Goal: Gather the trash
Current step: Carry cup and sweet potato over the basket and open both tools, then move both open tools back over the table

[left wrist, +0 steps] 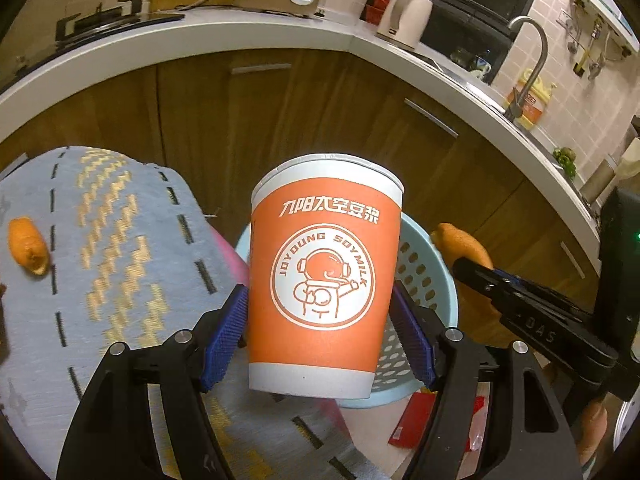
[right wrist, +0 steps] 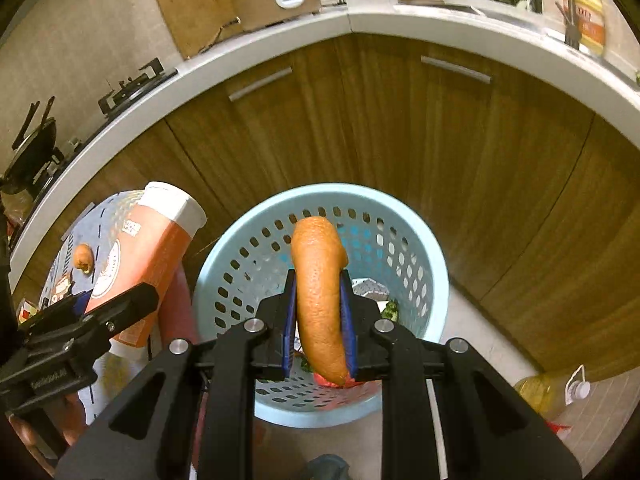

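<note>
My left gripper is shut on an orange and white paper soy-milk cup, held upright in the air beside the light blue perforated basket. The cup also shows in the right wrist view. My right gripper is shut on a long orange peel, held above the basket. That peel and gripper show at the right of the left wrist view. A second orange peel lies on the blue patterned cloth.
The basket stands on the floor in front of brown cabinets under a white counter. It holds some scraps and red wrappers. A red packet lies on the floor. An oil bottle lies at the right.
</note>
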